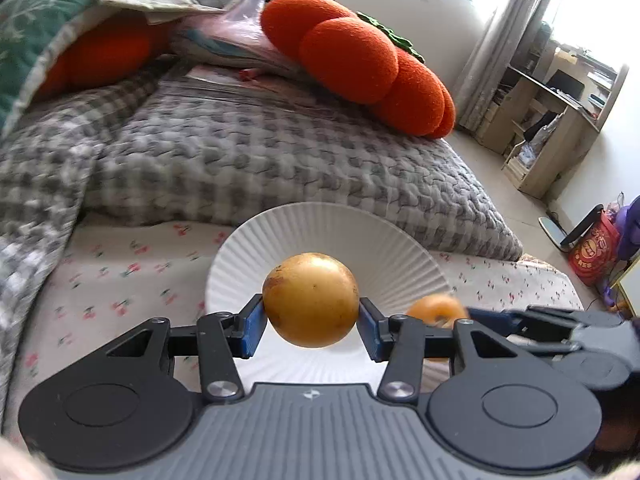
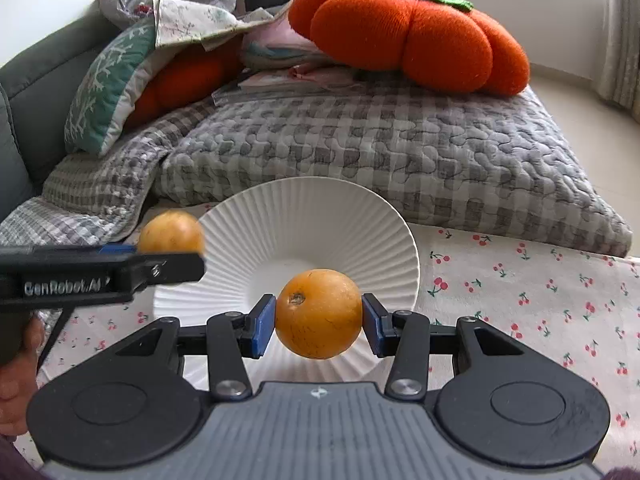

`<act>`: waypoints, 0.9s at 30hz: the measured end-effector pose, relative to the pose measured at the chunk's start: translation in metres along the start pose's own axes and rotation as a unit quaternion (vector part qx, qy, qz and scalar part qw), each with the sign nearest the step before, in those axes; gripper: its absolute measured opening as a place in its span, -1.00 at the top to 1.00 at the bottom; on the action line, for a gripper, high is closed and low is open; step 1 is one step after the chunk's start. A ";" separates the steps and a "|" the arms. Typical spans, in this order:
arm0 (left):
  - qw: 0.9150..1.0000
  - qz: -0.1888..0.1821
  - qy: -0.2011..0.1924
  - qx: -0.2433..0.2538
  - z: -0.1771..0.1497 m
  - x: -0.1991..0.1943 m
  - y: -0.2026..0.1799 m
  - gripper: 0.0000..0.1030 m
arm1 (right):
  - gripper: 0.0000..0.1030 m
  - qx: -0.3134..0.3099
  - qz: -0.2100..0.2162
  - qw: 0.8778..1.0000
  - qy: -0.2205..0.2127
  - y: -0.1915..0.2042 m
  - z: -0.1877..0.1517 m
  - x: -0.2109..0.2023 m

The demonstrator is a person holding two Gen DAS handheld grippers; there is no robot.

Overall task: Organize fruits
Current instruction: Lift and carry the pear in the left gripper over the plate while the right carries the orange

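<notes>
Left view: left gripper [image 1: 312, 316] clamped on a round yellow fruit [image 1: 311, 300], hanging over the ribbed white plate [image 1: 280, 232]. Right view: right gripper [image 2: 319, 322] pinching a smooth orange [image 2: 319, 314] over the same plate. Probably mid-delivery; next up, lowering gently and letting go, since both could roll.

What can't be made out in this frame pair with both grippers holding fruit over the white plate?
- Left wrist view: the fruit in the right gripper is motion-blurred and half hidden behind the left gripper linkage.
- Right wrist view: the left gripper's fruit is blurred, its underside and the pads behind the gripper body.
- Both views: the white plate centre and near rim are covered by the held fruits and grippers.
</notes>
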State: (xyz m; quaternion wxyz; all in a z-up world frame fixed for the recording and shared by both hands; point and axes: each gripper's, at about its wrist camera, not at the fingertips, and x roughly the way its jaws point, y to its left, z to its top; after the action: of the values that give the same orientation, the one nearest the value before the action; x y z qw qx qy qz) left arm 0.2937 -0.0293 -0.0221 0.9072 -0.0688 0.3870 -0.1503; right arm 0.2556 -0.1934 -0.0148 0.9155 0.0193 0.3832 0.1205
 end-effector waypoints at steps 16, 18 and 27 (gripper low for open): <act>0.998 -0.030 0.033 -0.036 0.012 0.048 0.014 0.14 | 0.18 -0.068 -0.001 0.997 -0.022 0.007 0.004 0.026; 0.998 -0.037 0.036 -0.041 0.011 0.051 0.012 0.14 | 0.18 -0.078 0.002 0.997 -0.023 0.009 0.004 0.030; 0.997 -0.033 0.043 -0.052 0.009 0.061 0.014 0.14 | 0.18 -0.101 0.007 0.994 -0.032 0.014 0.004 0.038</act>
State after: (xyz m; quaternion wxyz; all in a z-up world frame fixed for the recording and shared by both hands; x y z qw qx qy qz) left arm 0.3433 -0.0359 -0.0608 0.8792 -0.1223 0.4309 -0.1623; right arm 0.2815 -0.1710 -0.0371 0.9239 -0.0665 0.3392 0.1640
